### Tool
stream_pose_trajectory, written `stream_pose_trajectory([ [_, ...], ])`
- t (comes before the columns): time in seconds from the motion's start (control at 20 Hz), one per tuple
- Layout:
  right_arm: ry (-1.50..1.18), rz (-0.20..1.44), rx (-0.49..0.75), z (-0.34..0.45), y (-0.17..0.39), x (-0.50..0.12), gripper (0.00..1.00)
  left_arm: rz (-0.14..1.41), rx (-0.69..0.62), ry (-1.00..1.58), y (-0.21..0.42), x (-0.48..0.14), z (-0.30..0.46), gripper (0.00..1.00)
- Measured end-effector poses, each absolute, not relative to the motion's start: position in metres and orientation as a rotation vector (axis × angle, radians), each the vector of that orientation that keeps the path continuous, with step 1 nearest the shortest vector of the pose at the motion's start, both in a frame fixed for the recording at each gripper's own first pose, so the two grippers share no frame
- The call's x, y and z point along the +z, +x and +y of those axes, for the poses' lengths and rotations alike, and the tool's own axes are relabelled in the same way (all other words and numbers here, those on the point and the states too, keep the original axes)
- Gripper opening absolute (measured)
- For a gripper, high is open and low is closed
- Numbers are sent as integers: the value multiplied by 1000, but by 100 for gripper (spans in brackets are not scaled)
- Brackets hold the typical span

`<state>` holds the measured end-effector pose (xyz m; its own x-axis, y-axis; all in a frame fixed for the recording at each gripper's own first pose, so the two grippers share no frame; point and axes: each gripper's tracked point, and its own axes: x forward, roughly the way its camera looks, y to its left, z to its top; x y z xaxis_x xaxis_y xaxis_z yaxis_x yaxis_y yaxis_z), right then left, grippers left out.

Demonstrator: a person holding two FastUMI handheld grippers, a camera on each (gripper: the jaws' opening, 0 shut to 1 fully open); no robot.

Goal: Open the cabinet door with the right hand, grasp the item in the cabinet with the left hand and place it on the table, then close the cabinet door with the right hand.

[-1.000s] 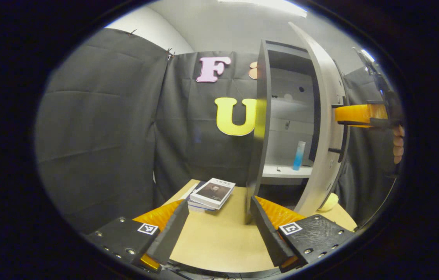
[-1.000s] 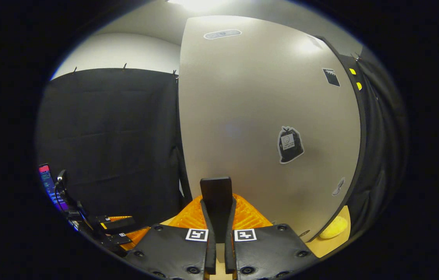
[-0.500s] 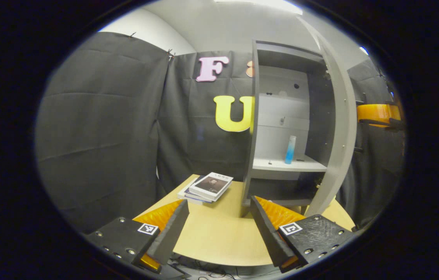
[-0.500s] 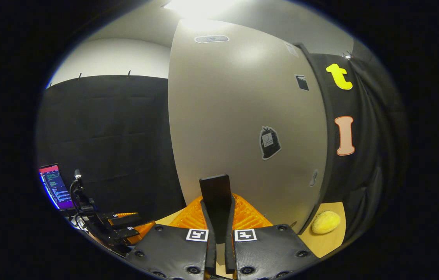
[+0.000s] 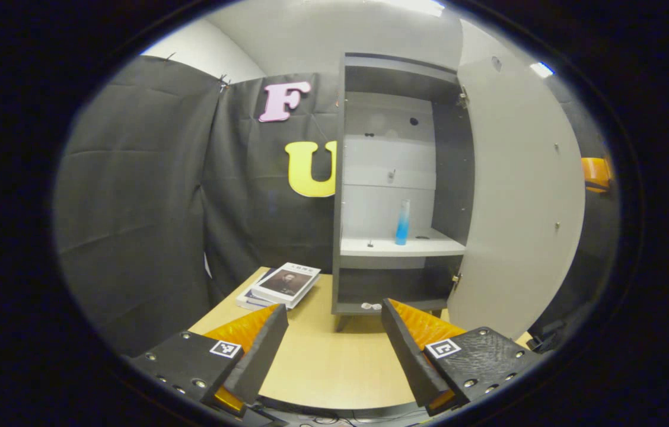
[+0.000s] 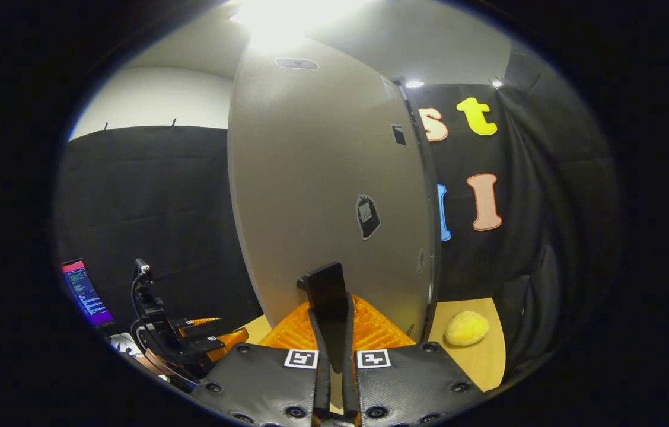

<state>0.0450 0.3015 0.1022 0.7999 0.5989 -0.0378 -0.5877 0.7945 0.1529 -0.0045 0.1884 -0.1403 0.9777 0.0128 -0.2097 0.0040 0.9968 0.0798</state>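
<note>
Two grippers: we record both in view.
Left gripper [image 5: 331, 344]: fingers spread wide, nothing between them, held above the near edge of the tabletop [image 5: 322, 367]; in the right gripper view it appears at 8 o'clock [image 6: 204, 344].
Right gripper [image 6: 328, 284]: fingers pressed together on the dark handle [image 6: 325, 290] of the cabinet door [image 6: 322, 190], at 6 o'clock of its own view.
Cabinet door, left gripper view [image 5: 518, 196]: swung fully open, at 3 o'clock of the cabinet [image 5: 397, 184].
Task item: we see a blue bottle [image 5: 402, 222] standing upright on the middle shelf [image 5: 400, 246], at 12 o'clock from the left gripper, well apart from it.
Tabletop: books [image 5: 281, 284] stacked at 10 o'clock; a yellow object [image 6: 467, 328] lies right of the door.
</note>
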Motion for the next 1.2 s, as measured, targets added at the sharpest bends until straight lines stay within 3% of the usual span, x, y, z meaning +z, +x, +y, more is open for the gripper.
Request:
stream_pose_trajectory([
  [0.4,101,62,490,268,59,104,9,238,-76,100,-5,-147,174,96],
  [0.5,92,66,437,255,64,100,5,247,-81,101,-5,-147,172,96],
  [0.55,105,69,416,250,67,99,8,252,-82,98,-6,-147,172,96],
  [0.6,139,78,427,253,65,99,5,256,-84,95,-6,-147,172,96],
  [0.8,178,65,453,265,54,107,12,281,-114,109,-7,-150,171,96],
  [0.95,157,75,382,249,62,104,5,288,-144,120,-7,-150,171,97],
  [1.0,178,90,370,250,62,104,9,289,-157,125,-6,-150,171,97],
  [1.2,178,127,307,245,50,100,5,286,-218,133,-4,-148,166,96],
])
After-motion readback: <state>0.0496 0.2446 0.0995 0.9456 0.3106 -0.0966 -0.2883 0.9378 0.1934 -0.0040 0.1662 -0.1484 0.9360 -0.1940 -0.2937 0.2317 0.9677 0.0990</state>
